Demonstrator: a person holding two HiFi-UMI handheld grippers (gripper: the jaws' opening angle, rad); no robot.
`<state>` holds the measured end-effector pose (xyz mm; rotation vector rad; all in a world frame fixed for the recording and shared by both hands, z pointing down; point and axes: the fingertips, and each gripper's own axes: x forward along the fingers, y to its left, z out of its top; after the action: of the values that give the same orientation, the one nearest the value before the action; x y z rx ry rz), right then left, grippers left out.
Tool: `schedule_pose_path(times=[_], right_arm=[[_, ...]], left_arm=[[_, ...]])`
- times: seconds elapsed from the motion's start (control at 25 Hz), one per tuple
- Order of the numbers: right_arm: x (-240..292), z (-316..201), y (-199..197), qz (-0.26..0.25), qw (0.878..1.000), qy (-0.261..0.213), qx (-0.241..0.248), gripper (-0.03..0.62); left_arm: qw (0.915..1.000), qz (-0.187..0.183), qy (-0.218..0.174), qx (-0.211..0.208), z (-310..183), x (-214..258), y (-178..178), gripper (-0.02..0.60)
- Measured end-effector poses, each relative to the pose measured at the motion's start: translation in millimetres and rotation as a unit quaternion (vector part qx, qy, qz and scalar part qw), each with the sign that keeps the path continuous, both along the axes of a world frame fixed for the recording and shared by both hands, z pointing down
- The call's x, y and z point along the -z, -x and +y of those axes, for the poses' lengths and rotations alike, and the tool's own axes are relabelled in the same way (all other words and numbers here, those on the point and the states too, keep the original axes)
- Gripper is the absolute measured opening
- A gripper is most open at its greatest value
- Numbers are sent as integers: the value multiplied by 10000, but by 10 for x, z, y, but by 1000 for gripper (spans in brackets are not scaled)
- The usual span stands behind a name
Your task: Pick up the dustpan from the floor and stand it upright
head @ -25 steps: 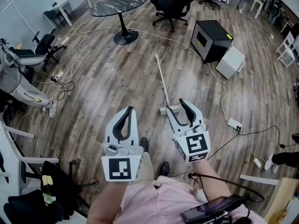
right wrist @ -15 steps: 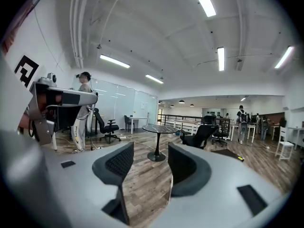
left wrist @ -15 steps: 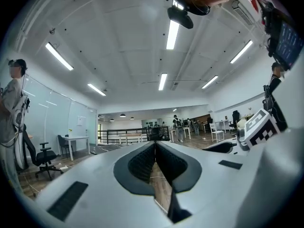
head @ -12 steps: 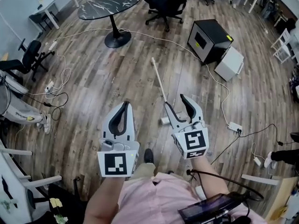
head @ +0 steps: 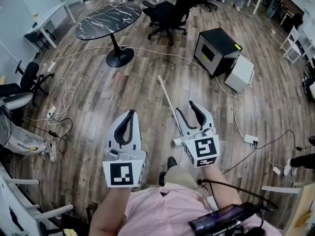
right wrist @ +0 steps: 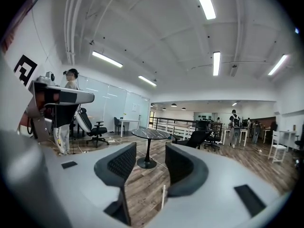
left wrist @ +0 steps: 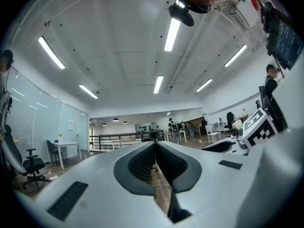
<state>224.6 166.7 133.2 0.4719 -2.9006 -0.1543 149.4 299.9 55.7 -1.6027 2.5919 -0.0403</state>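
Observation:
The dustpan lies flat on the wood floor, and its long white handle [head: 166,100] points away from me. Its pan end [head: 177,141] is mostly hidden behind my right gripper [head: 186,108]. That gripper is held above it, open, with nothing between its jaws. In the right gripper view the handle [right wrist: 163,197] shows low in the gap of the right gripper [right wrist: 151,155]. My left gripper [head: 130,114] hangs to the left of the handle over bare floor, its jaws closed tip to tip and empty. The left gripper [left wrist: 155,145] looks across the room.
A round black marble table [head: 108,18] and office chairs [head: 167,11] stand at the far side. A black box [head: 216,45] and a white box [head: 240,73] sit far right. Cables and a power strip [head: 250,139] trail over the floor. A seated person's legs [head: 22,142] are at the left.
I have stepped forward: the dustpan handle has slid nearer and its pan end has gone under my right gripper. Both grippers keep the same pose and jaw state.

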Motion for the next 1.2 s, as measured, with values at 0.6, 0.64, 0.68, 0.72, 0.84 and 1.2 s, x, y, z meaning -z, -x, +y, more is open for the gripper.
schedule_pose_path(times=[0.6,0.64,0.68,0.72,0.84,1.2], right_arm=[[-419,-1169,1123,96,9997,142,-170,176],[-432,-1315,1237,104,9996,152,-199,175],[-447,-1468,1350,112,9995,167,-231,172],[-464,-1624,1460,120,9994,188,-266,170],[-496,-2066,1795,143,9990,233,-361,167],[-263,-2814,2718,121,9998,8,-186,155]], left_arm=[[9990,56,447,-79,-1068,-445,1125,14],[9987,72,491,-95,-1199,-471,1241,14],[9985,93,534,-116,-1337,-494,1357,14],[9982,113,577,-144,-1479,-515,1468,14],[9972,144,686,-243,-1880,-567,1784,14],[9978,168,624,-130,-2550,-485,2608,14]])
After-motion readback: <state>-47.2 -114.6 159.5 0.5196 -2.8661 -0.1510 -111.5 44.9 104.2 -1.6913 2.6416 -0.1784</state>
